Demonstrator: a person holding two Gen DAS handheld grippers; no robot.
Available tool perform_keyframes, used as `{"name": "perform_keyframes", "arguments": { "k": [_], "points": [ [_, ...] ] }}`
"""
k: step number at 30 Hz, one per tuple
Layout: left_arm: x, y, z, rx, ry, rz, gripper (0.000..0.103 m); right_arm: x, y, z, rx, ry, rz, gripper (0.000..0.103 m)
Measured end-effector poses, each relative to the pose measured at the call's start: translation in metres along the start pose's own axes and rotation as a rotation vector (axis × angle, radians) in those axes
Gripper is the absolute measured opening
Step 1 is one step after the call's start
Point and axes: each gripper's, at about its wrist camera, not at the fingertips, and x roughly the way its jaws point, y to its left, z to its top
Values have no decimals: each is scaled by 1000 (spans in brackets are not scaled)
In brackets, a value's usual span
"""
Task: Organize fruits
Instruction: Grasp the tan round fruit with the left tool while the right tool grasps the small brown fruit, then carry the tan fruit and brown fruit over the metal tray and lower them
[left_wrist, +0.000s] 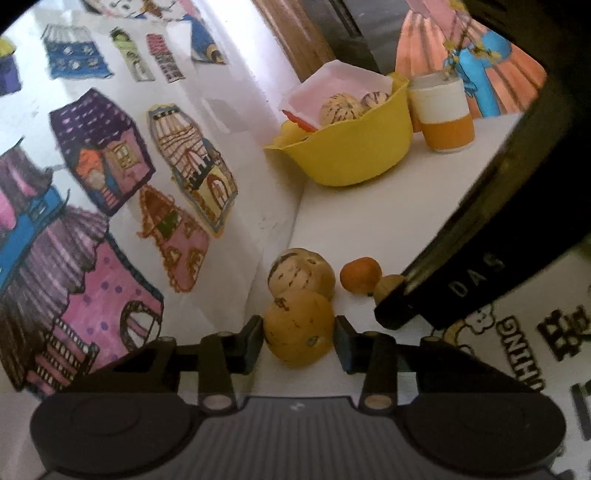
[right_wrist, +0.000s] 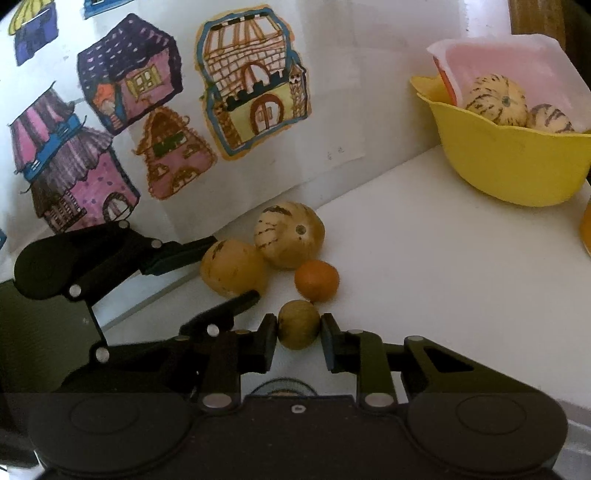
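Left wrist view reads "DAS" in pale letters on the black body of the right claw (left_wrist: 391, 295), and black print ending "HTING" on a white surface beside it; the rest is unreadable. Four loose fruits lie on the white desk (right_wrist: 424, 258), all well apart from the yellow bowl (right_wrist: 509, 162): two tan striped melons, one small orange fruit (right_wrist: 316, 280), one small brownish fruit (right_wrist: 298, 324). The left claw (left_wrist: 299, 338) pinches the plainer melon (left_wrist: 299, 328), which touches the striped melon (left_wrist: 301, 273) on its bowl side. The right claw pinches the brownish fruit just beside the orange one. Two more striped melons (right_wrist: 496, 98) sit in the bowl, with a pink-white bag (right_wrist: 517, 59). One orange-and-white jar (left_wrist: 445, 114) stands touching the bowl.
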Motion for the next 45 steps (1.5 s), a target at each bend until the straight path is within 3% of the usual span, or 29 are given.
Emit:
{"name": "perform_keyframes", "arguments": {
  "k": [9, 22, 32, 38, 45],
  "points": [
    [-42, -1, -3, -104, 10, -87, 44, -51, 13, -18, 16, -42, -10, 27],
    [-127, -35, 19, -158, -104, -229, 44, -178, 15, -75, 58, -174, -104, 27],
    [-187, -90, 33, -197, -203, -438, 44, -265, 12, -150, 26, -227, -252, 27],
    [-202, -123, 27, -203, -193, -533, 44, -291, 13, -191, 28, -240, -317, 27],
    [-207, -142, 5, -220, -122, -571, 44, -295, 21, -233, 37, -230, -342, 27]
  ]
}}
